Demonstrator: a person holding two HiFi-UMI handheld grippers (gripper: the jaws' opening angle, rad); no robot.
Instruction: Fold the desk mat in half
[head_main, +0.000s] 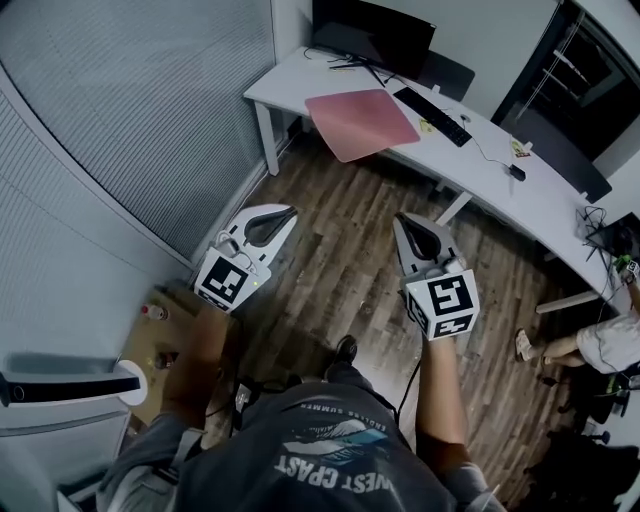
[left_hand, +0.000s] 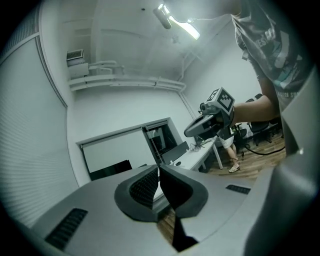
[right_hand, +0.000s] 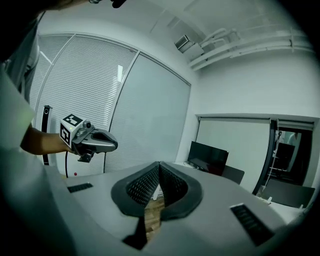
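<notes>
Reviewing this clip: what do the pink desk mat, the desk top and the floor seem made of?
Desk mat: likely leatherette or rubbery sheet, matte pink, thin, lying flat. Desk top: probably laminated board, smooth white, slight sheen. Floor: wood or wood-look laminate, brown planks with visible seams.

Left gripper (head_main: 288, 212) and right gripper (head_main: 401, 220) hover closed over wood floor (head_main: 345, 270), well short of the desk mat (head_main: 362, 122).
</notes>
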